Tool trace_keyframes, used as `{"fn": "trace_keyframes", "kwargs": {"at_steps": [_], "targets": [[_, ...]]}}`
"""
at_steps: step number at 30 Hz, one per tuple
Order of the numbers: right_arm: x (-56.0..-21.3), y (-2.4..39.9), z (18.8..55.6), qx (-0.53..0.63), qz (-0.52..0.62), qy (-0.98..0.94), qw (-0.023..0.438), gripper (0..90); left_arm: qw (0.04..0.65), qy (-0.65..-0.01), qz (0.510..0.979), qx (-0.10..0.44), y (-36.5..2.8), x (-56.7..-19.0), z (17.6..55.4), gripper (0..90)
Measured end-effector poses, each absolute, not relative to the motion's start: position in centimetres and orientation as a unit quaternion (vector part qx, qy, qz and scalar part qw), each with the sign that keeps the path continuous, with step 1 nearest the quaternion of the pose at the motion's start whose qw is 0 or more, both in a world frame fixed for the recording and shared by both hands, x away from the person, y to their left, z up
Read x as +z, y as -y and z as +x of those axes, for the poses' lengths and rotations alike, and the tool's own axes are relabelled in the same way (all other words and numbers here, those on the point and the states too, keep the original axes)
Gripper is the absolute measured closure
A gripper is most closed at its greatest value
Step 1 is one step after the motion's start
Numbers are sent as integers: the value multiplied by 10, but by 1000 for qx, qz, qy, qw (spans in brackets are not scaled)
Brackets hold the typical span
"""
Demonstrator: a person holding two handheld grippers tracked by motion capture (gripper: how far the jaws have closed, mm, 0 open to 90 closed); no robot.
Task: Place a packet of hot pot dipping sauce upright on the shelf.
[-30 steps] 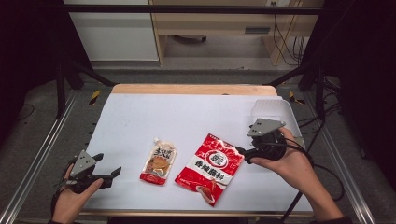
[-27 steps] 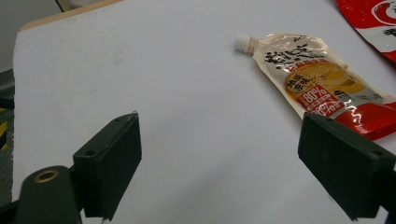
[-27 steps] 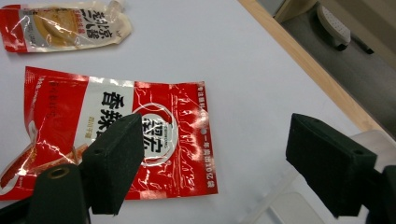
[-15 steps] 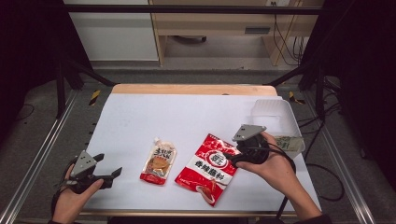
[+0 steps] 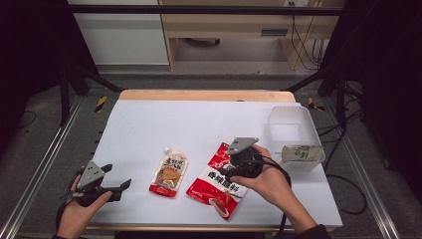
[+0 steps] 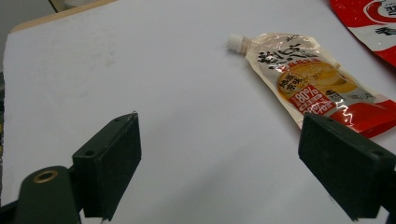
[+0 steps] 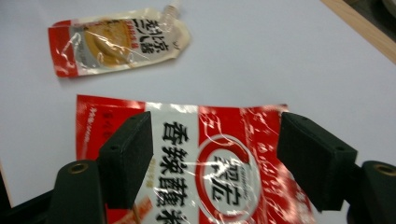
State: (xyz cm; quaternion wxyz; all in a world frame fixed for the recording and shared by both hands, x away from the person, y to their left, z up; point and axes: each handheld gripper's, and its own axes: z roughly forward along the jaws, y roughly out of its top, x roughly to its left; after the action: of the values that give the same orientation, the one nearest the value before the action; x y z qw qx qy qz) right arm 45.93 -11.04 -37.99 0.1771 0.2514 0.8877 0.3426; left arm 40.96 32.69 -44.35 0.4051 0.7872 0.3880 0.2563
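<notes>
Scene: a white table (image 5: 149, 124), viewed from above, with two sachets laid flat near its front edge
Red bag (image 5: 219, 180): flat at centre front, label up, reached for by the right gripper (image 5: 230, 167)
Right gripper: lowered over the bag's upper end, jaws just narrowing yet still spread either side of the label, nothing pinched yet; judged to be lined up for a grasp
Spouted pouch (image 5: 169, 172): just left of the bag, cap pointing away, untouched
Left gripper (image 5: 117, 183): parked at the front-left corner, jaws wide and empty, apparently kept clear
Bin (image 5: 293, 130): clear tub at the right edge, one packet (image 5: 300, 153) inside, judged the likely destination
</notes>
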Motion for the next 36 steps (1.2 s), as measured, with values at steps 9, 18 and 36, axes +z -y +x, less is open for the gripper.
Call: {"fn": "trace_keyframes", "kwargs": {"at_steps": [9,18,36], "targets": [[-395,48,471,341,241,-895,155,397,410,-391,783,257,-329,-442,409,129],[-419,3,501,336,278,-889,139,536,413,-393,780,257,-333,-441,410,130],[-457,-41,550,312,335,-884,100,524,427,-393,774,254,-338,-440,411,130]]}}
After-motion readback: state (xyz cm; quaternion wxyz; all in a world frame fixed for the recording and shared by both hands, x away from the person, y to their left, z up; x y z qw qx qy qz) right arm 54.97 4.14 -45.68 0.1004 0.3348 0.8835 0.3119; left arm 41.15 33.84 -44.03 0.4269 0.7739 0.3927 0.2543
